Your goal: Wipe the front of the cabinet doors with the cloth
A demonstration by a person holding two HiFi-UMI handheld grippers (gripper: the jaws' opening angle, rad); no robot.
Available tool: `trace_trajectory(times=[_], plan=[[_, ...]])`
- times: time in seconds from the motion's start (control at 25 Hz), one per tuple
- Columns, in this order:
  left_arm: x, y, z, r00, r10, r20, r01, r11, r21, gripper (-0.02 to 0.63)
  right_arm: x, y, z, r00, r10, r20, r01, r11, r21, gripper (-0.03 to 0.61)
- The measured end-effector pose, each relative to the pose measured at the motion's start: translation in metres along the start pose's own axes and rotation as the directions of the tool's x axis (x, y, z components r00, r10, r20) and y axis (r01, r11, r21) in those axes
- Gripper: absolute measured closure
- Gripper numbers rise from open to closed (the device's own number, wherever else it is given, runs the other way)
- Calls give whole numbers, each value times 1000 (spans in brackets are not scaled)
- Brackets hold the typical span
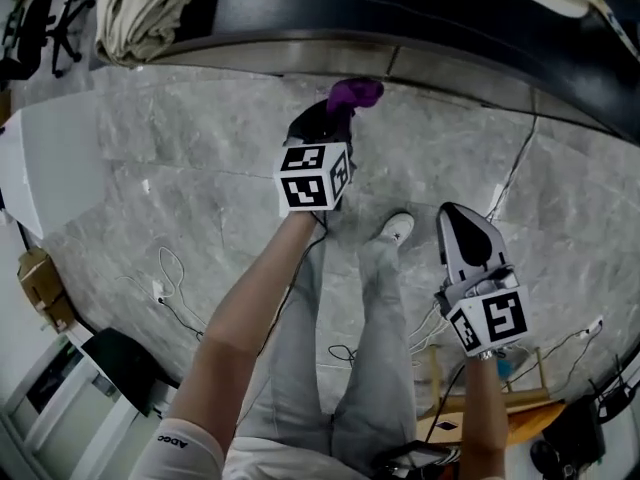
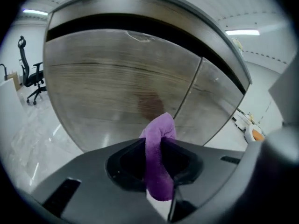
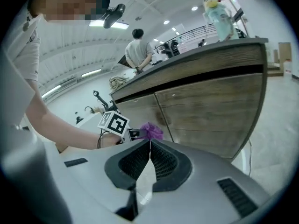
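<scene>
The right gripper is nearest and idle. Its ribbed jaws are pressed together with nothing between them, and it hangs low beside the person's leg, well apart from the cabinet.

The left gripper reaches forward at arm's length. Its jaws are clenched on a purple cloth, which is pinched in a fold so that a rounded hump sticks out past the jaw tips towards the wood.

That hump is close in front of the left cabinet door, low down and just left of the vertical seam with the right cabinet door. No view settles whether the cloth is pressing on the panel or sits just short of it.

A darker patch lies on the wood just above the cloth. It could be damp, a stain or grain; the views do not show which.

As for progress, the cloth is gripped and brought to the doors, so the preparation looks done. Neither door shows a clear wiped track, so the wiping itself seems to be at or near its start. The upper left door and the whole right door appear to remain.

Farther off, a dark countertop overhangs the doors, and an office chair stands on the pale floor to the left.
</scene>
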State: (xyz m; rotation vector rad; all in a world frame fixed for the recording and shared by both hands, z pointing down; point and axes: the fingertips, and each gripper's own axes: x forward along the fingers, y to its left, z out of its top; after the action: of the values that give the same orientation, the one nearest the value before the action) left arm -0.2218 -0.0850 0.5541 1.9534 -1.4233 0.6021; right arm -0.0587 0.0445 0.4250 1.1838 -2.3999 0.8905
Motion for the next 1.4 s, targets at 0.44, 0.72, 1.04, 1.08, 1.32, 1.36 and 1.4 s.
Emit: trace_trajectory(times=[0.44,0.72,1.04,1.08,1.32,1.36,1.4], plan=[[69,-1,14,995,-68,-73,67,998,-18,526,4,-24,-53,987,-159,1,157,973,172,552],[51,99,14,994,-19,-108,23,999,34,526,73,30,-31,991,-130,31,123,980,158,551],[24,220,22,991,54,-126,-42,994,100,526,153,94,8,998,-47,53,41,994,104,552],[21,231,22,990,65,-123,-53,994,99,526,159,100,10,998,-36,49,31,995,94,552],[-2,285,29,987,137,-85,-134,990,40,526,172,124,3,1000,-5,17,4,998,60,552],[-7,294,30,985,154,-76,-152,988,30,526,173,126,1,1000,-1,12,0,998,57,552],[-11,302,32,983,170,-69,-169,985,23,526,173,127,0,1000,3,7,-3,998,55,552]])
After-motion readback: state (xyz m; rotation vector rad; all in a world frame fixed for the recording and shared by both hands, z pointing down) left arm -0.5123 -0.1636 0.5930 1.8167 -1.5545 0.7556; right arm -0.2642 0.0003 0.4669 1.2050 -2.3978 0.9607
